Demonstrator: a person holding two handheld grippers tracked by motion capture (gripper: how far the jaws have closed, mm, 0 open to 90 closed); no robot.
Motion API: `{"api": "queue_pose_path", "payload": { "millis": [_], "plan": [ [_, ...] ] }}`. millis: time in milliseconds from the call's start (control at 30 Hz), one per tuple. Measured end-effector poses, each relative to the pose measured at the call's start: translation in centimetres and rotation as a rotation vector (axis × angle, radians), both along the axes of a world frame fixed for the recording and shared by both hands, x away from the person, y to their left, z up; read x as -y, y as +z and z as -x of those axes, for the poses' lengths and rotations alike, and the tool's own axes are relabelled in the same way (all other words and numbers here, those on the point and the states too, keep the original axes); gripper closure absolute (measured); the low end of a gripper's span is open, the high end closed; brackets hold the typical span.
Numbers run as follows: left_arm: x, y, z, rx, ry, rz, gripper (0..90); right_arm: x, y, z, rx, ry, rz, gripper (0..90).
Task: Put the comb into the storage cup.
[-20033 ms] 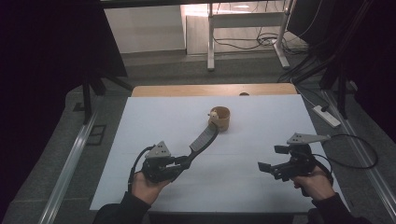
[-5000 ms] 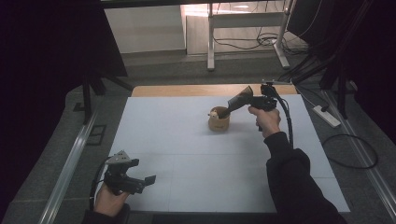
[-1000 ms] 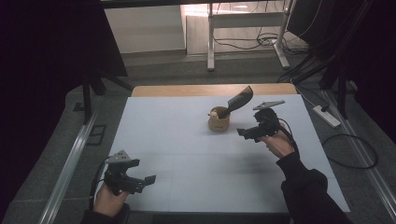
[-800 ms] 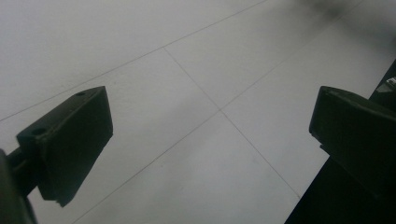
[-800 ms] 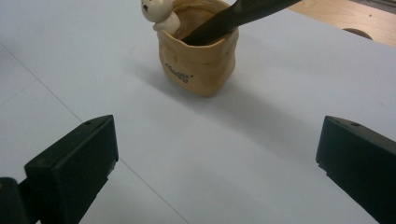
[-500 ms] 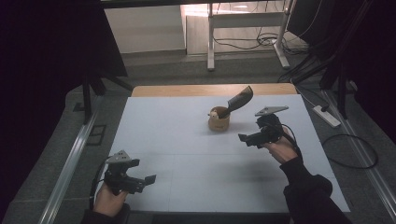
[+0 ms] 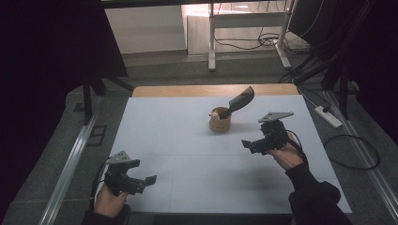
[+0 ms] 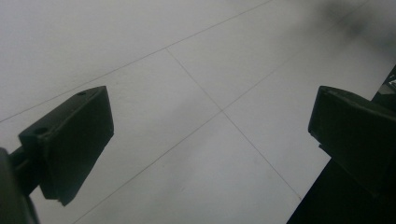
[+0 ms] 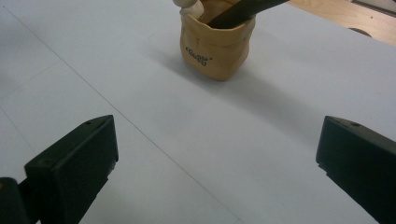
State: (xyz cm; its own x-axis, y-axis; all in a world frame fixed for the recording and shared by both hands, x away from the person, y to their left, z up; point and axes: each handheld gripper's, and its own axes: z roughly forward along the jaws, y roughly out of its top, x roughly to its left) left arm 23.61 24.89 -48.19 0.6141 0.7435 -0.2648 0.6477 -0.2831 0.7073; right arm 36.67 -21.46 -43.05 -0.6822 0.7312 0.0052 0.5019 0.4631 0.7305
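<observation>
A small tan pouch-shaped holder (image 7: 220,122) (image 9: 216,49) stands upright on the white table (image 7: 187,140), back of centre. A dark comb-like tool (image 7: 238,102) (image 9: 243,10) leans out of it toward the back right, beside a pale rounded object (image 9: 188,7). My right gripper (image 7: 247,144) (image 9: 215,163) hovers open to the right and in front of the holder, jaws pointing at it, nothing between them. My left gripper (image 7: 149,181) (image 8: 210,135) is open and empty near the front left corner, over bare table.
The table's wooden back edge (image 7: 206,90) shows behind the white top. A power strip (image 7: 327,116) and cables lie on the floor at the right. A metal desk frame (image 7: 244,28) stands beyond the table. A dark table edge (image 8: 341,205) shows by the left gripper.
My right gripper let go of the dark tool, leaving it in the holder, and has drawn back toward me and lower, now open. The left gripper has stayed put.
</observation>
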Motion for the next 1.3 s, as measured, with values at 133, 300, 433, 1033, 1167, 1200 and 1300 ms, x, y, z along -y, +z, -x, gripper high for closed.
{"api": "queue_pose_path", "payload": {
  "millis": [133, 300, 433, 1033, 1167, 1200, 1300],
  "plan": [
    [0.0, 0.0, 0.0, 0.0, 0.002, 0.0, 0.7, 0.4, 0.0, 0.5, -0.001, 0.003, -0.006, 0.0],
    [0.0, 0.0, 0.0, 0.001, 0.003, 0.001, 0.6, 1.0, 0.1, 1.1, 0.003, 0.003, -0.015, 0.0],
    [-0.1, 0.0, 0.0, 0.0, 0.003, 0.001, 0.6, 1.5, 0.0, 1.6, 0.007, 0.002, -0.016, 0.0],
    [-0.1, 0.0, 0.0, 0.002, 0.005, 0.004, 0.5, 4.2, -0.4, 3.8, 0.023, -0.014, -0.016, 0.0],
    [-0.1, 0.0, 0.0, 0.002, 0.005, 0.004, 0.6, 4.7, -0.6, 4.4, 0.024, -0.014, -0.004, 0.0],
    [-0.1, 0.0, 0.0, 0.001, 0.005, 0.005, 0.6, 4.8, -0.6, 4.6, 0.024, -0.013, 0.003, 0.0],
    [-0.1, 0.0, 0.0, 0.001, 0.004, 0.005, 0.5, 5.1, -0.8, 5.0, 0.023, -0.018, 0.008, 0.0]
  ]
}}
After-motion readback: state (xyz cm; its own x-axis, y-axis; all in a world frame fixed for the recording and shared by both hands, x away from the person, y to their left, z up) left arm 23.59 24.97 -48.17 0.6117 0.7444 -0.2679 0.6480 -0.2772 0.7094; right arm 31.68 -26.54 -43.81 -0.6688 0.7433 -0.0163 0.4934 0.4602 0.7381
